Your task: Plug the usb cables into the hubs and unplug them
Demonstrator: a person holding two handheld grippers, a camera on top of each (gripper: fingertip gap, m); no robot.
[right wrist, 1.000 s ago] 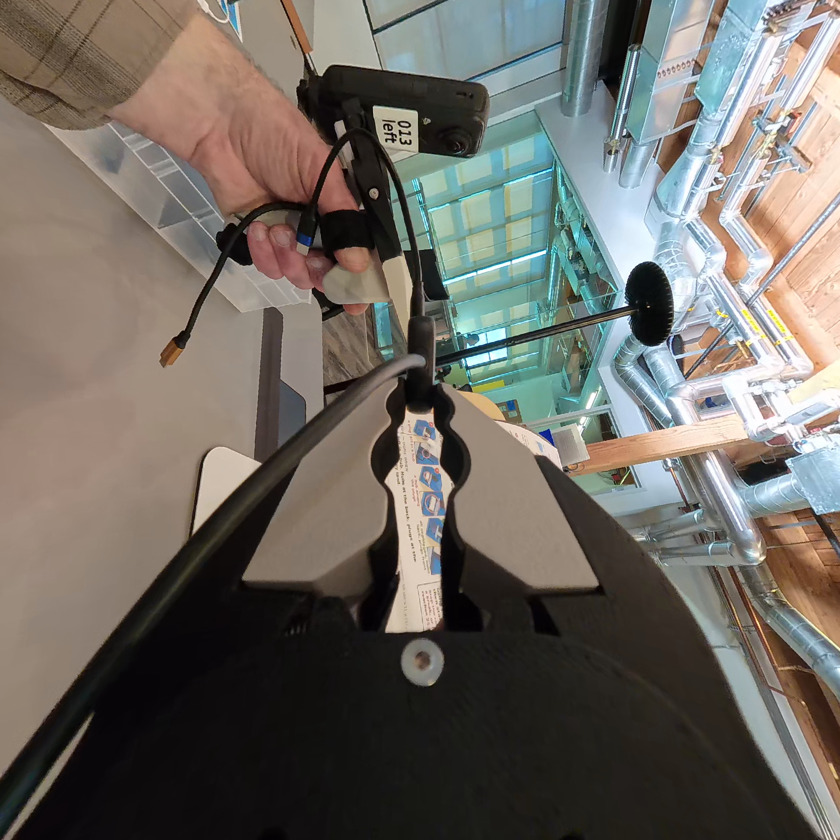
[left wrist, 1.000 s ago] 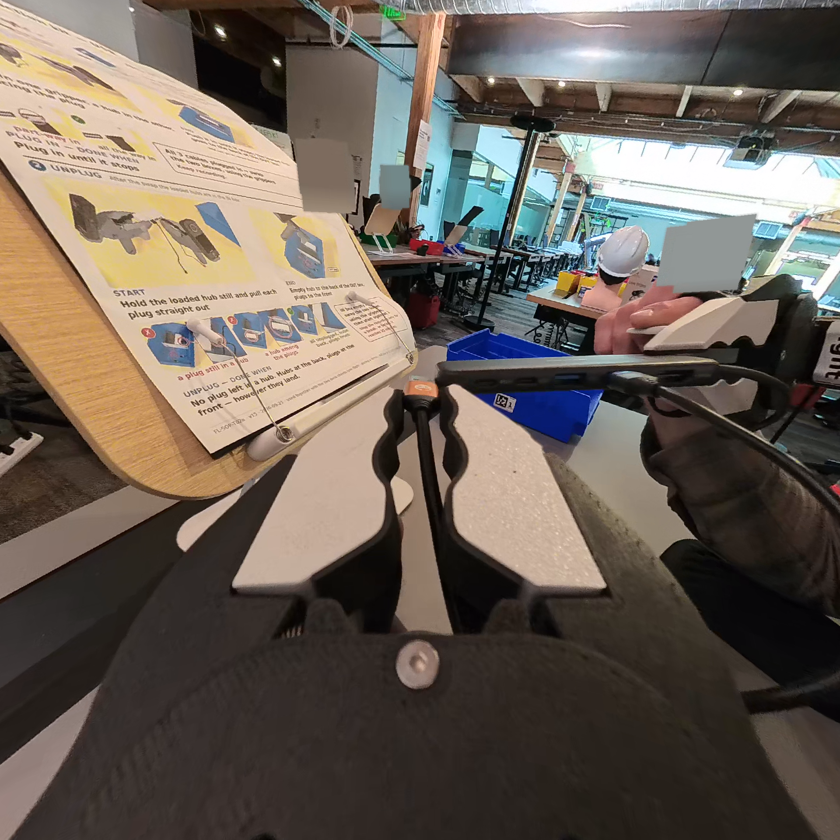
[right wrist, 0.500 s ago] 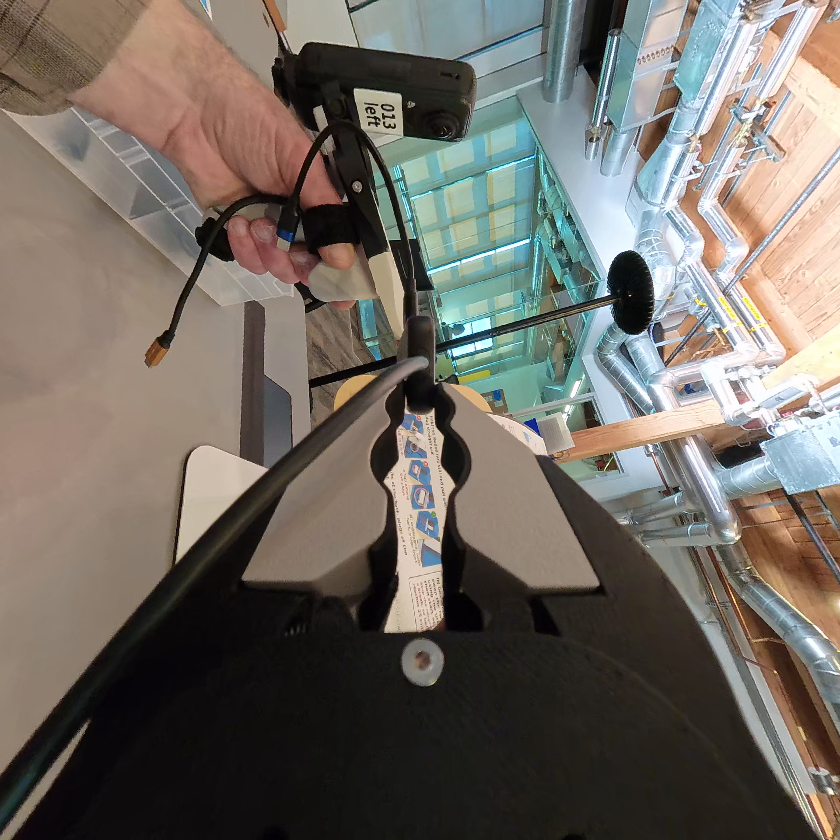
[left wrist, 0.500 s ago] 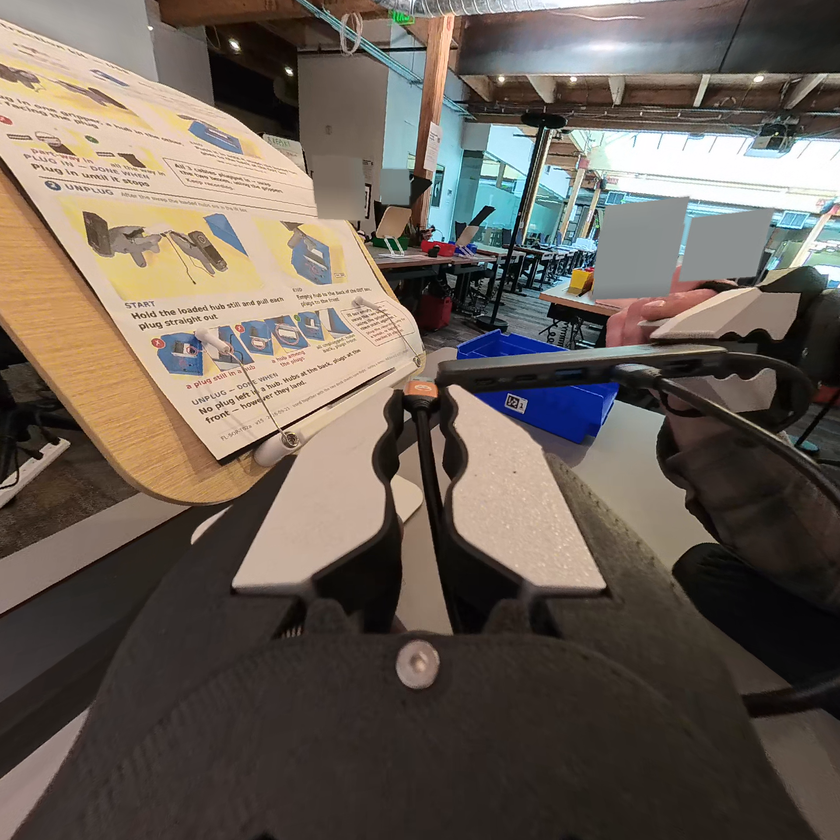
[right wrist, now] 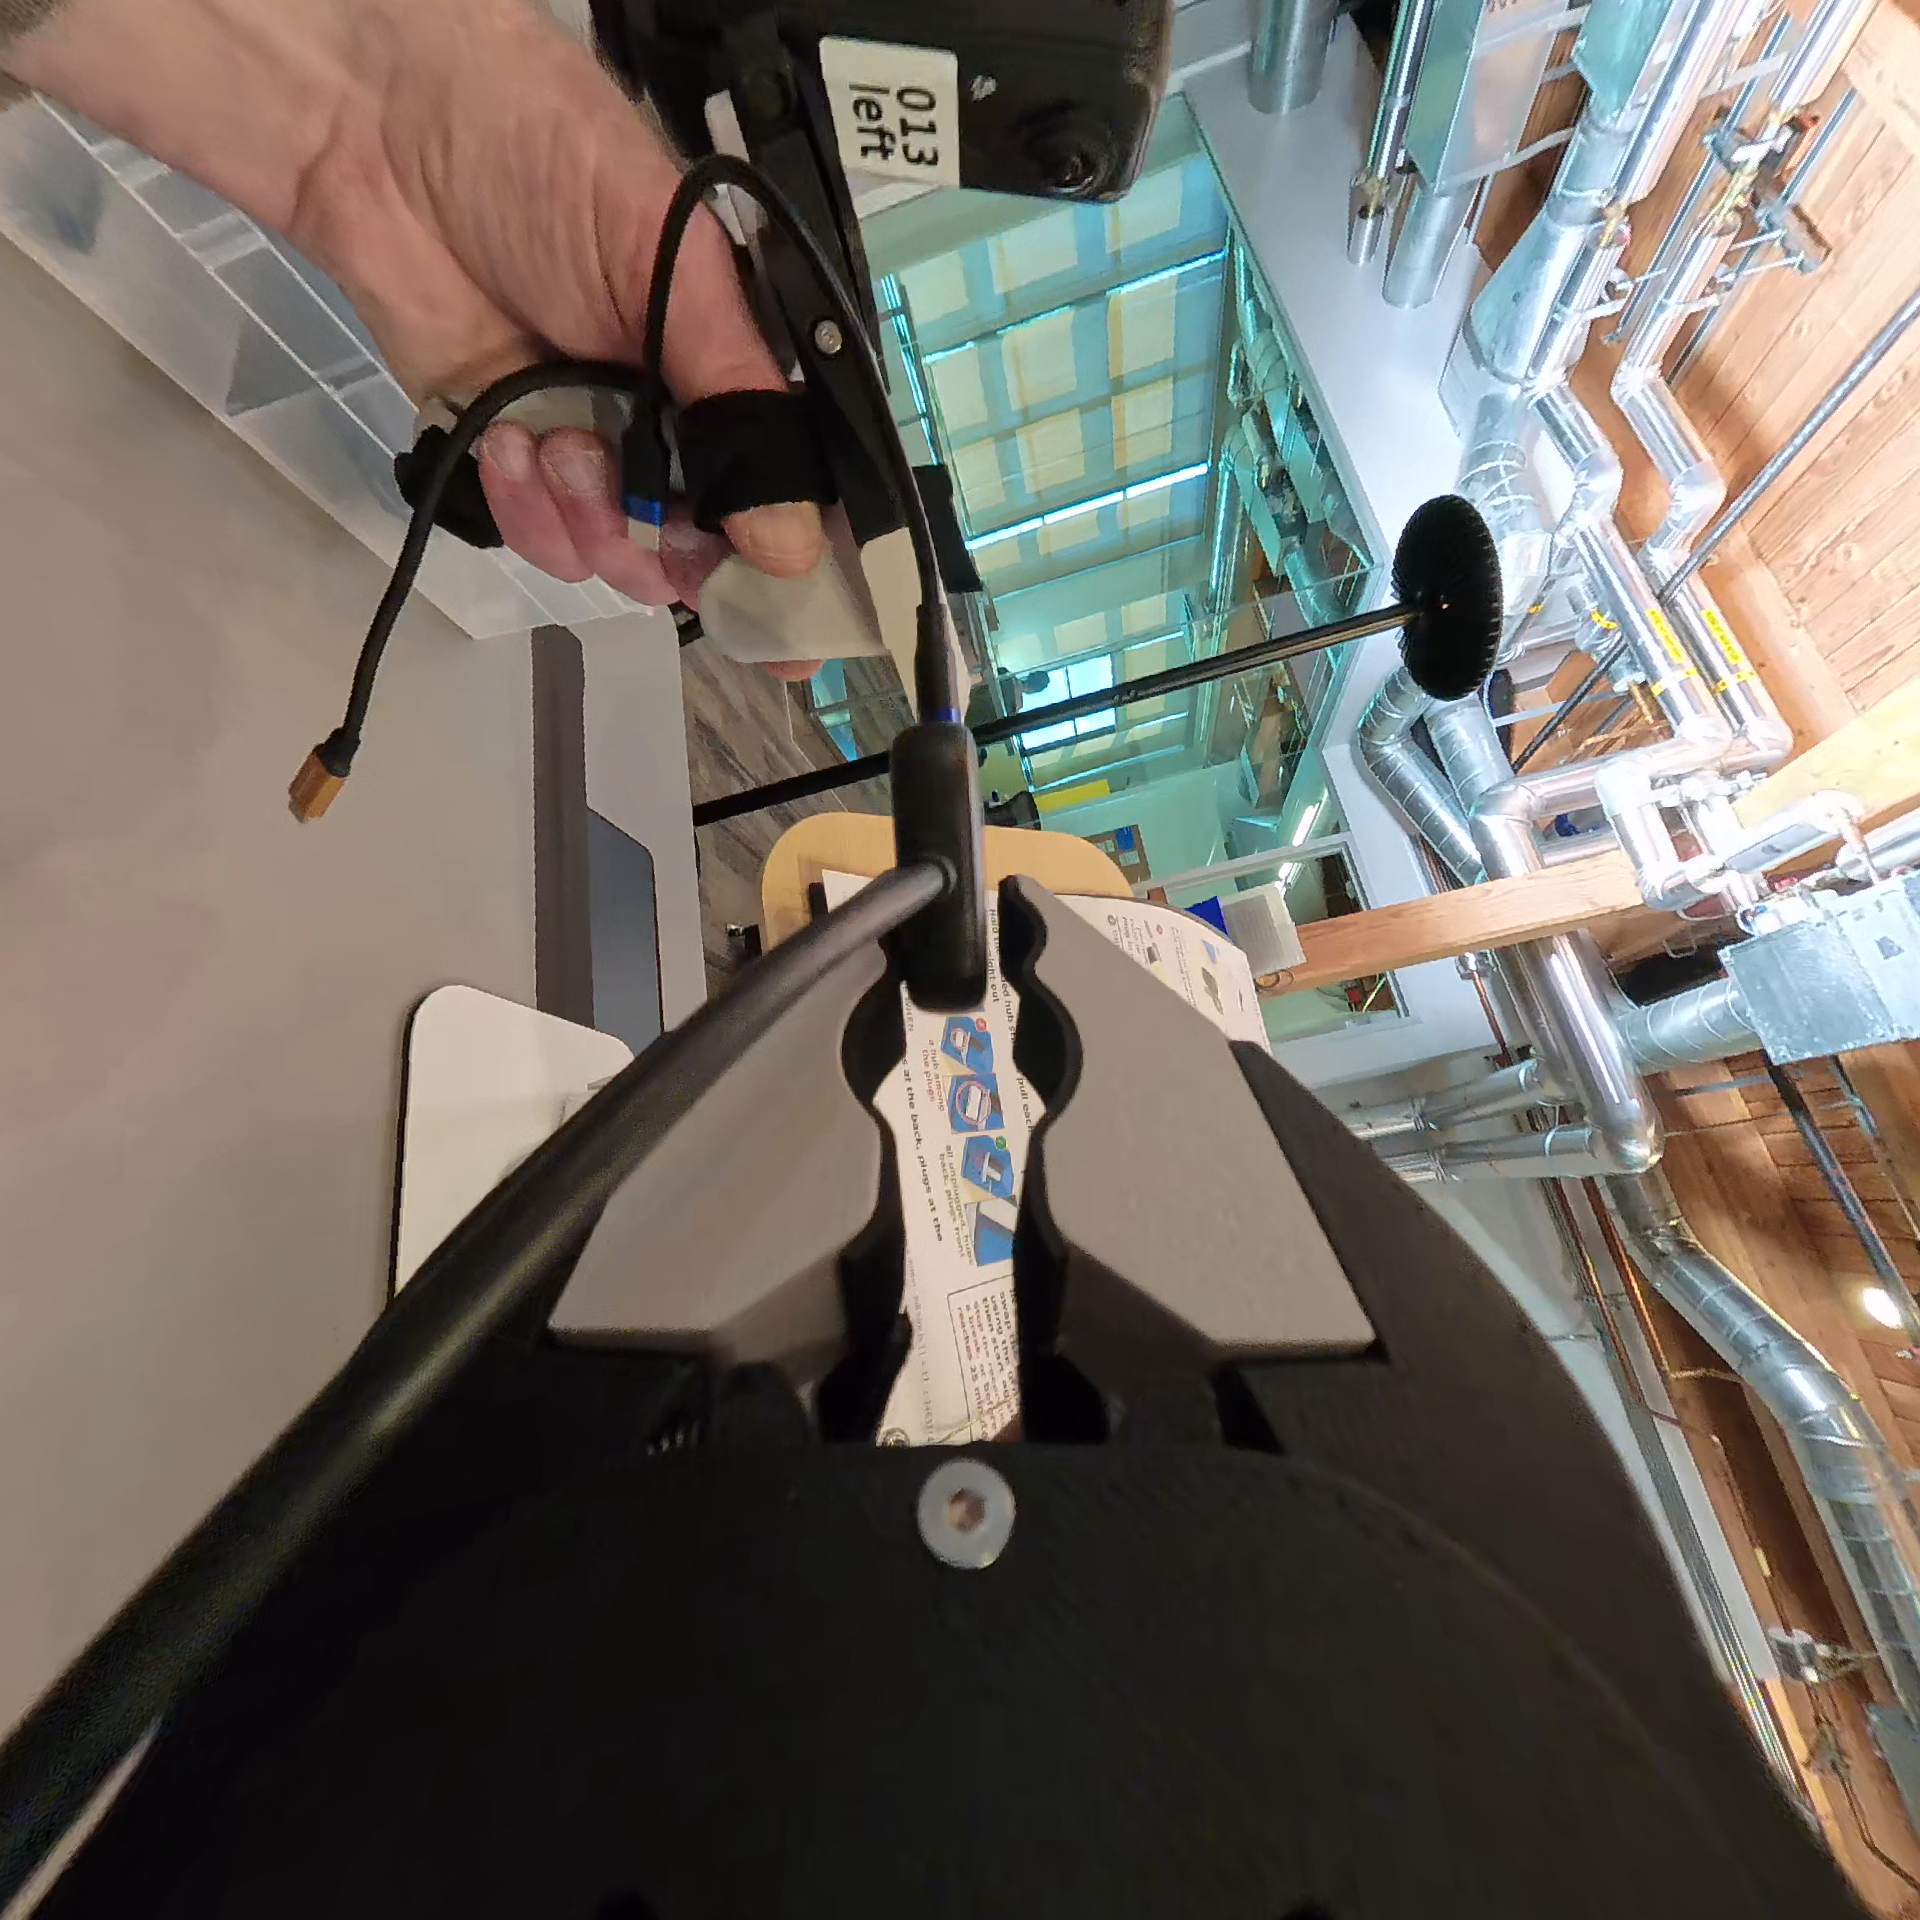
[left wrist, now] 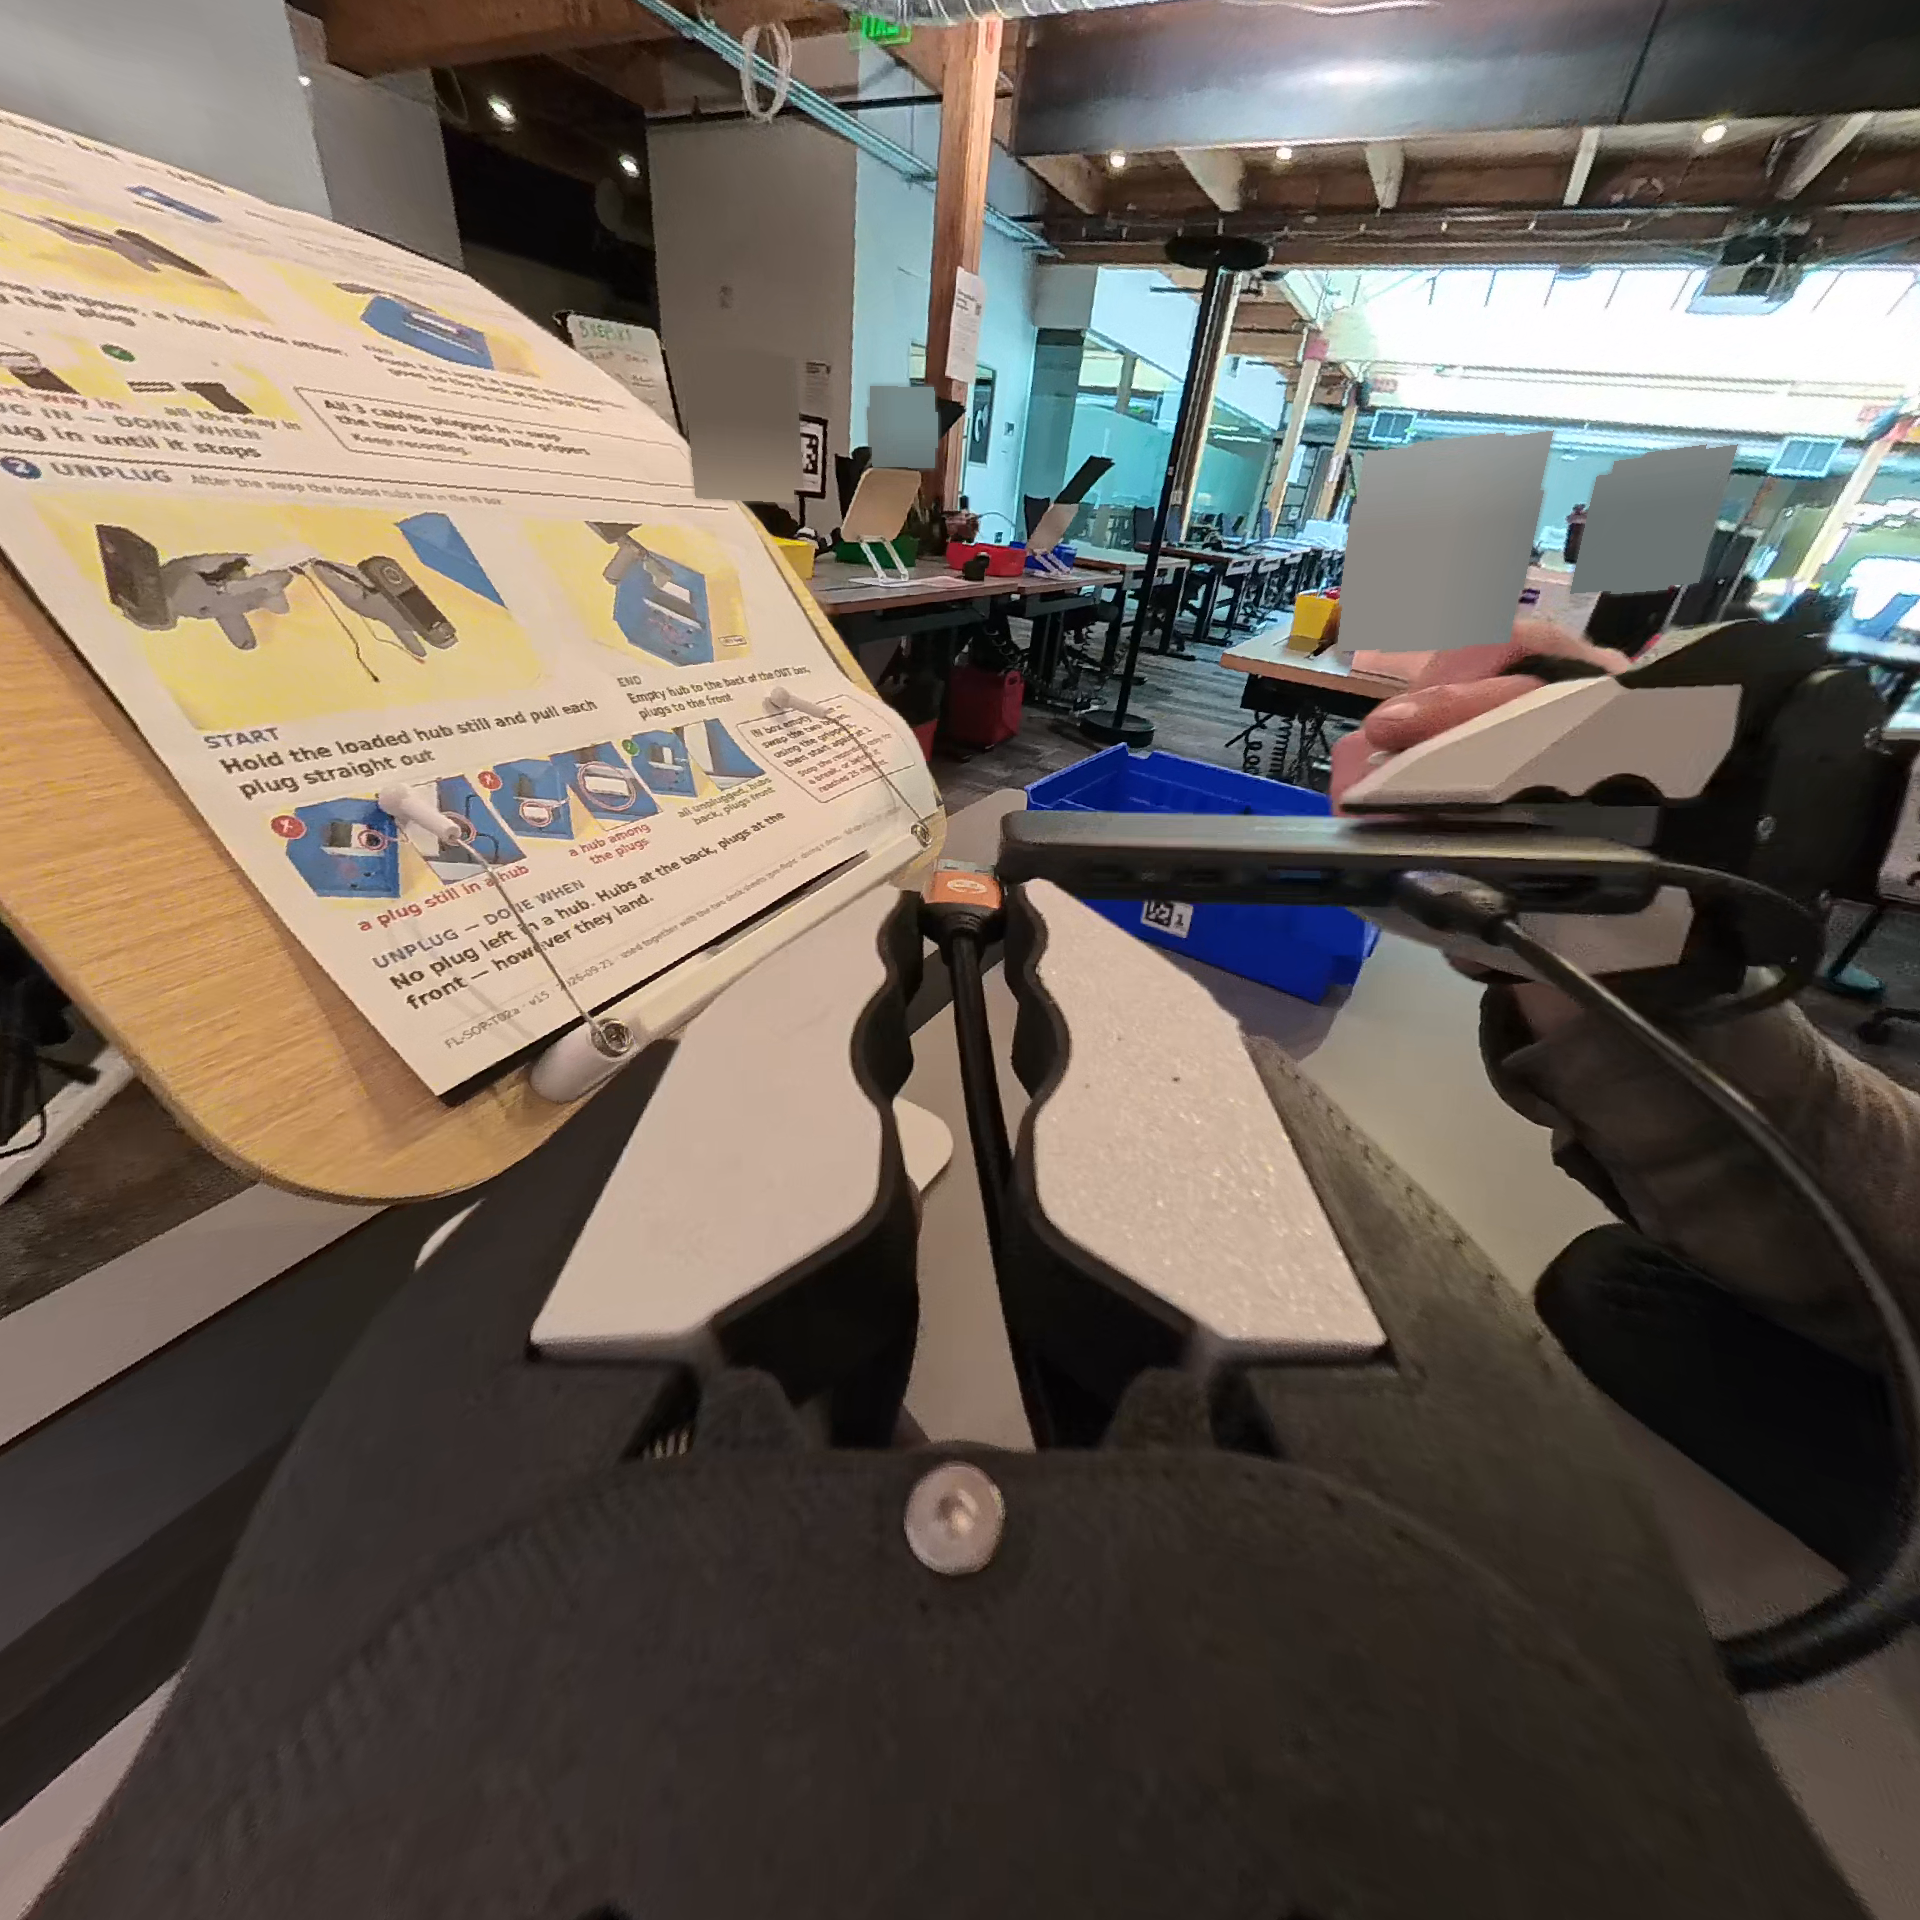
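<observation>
Left gripper is clamped on a black cable just behind its orange plug. The plug sits centre frame in the left wrist view, at the left end of the hub. Can't tell if it's touching or already entering a port.

Right gripper is closed on the dark hub, which it holds edge-on at centre of the right wrist view. In the left wrist view the hub runs horizontally across the right half of the frame, pinched between the right gripper's jaws.

Progress, as far as visible:
- One cable already looks seated: a black plug hangs off the hub's near side, right of centre in the left wrist view. A thicker black lead leaves the hub toward lower left in the right wrist view, probably the hub's own tail.
- Orange plug is mid-insertion or just short of it.
- Another orange-tipped plug dangles free, left of centre in the right wrist view, below the person's hand. A blue-banded plug is tucked between the fingers. Neither is in a port.

My read: early in the plug-in phase. All unplugging is still to do.

Blue bin sits on the table behind the hub. Instruction sheet on its wooden stand fills the upper left of the left wrist view.
</observation>
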